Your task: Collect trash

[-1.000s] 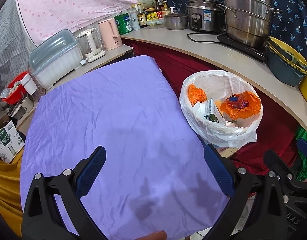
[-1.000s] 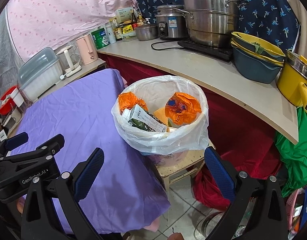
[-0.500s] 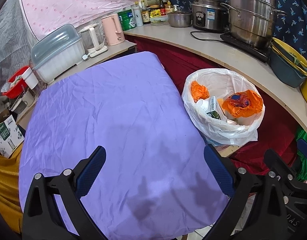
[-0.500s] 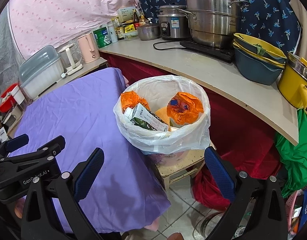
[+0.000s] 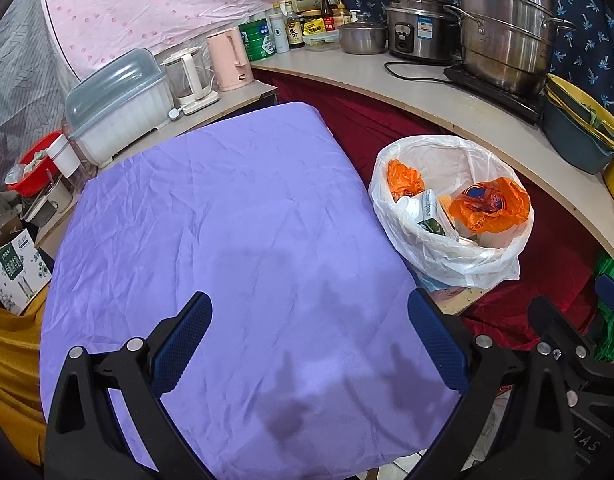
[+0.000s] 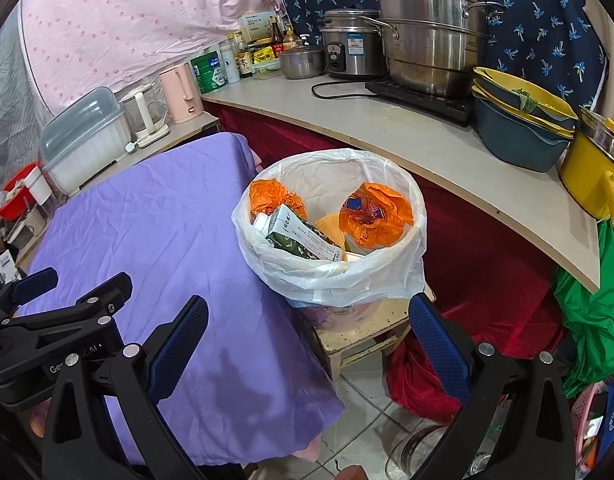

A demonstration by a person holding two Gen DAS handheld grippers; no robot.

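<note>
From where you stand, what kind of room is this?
Most likely a small home kitchen. A counter carries a rice cooker, a big steel steamer pot and sauce bottles. Beside a purple-covered table stands a lined trash bin holding wrappers and a carton.

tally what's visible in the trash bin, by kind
orange plastic bags: 2
green-and-white cartons: 1
yellow-orange wrapper: 1
total: 4 visible; anything buried beneath cannot be counted
</note>
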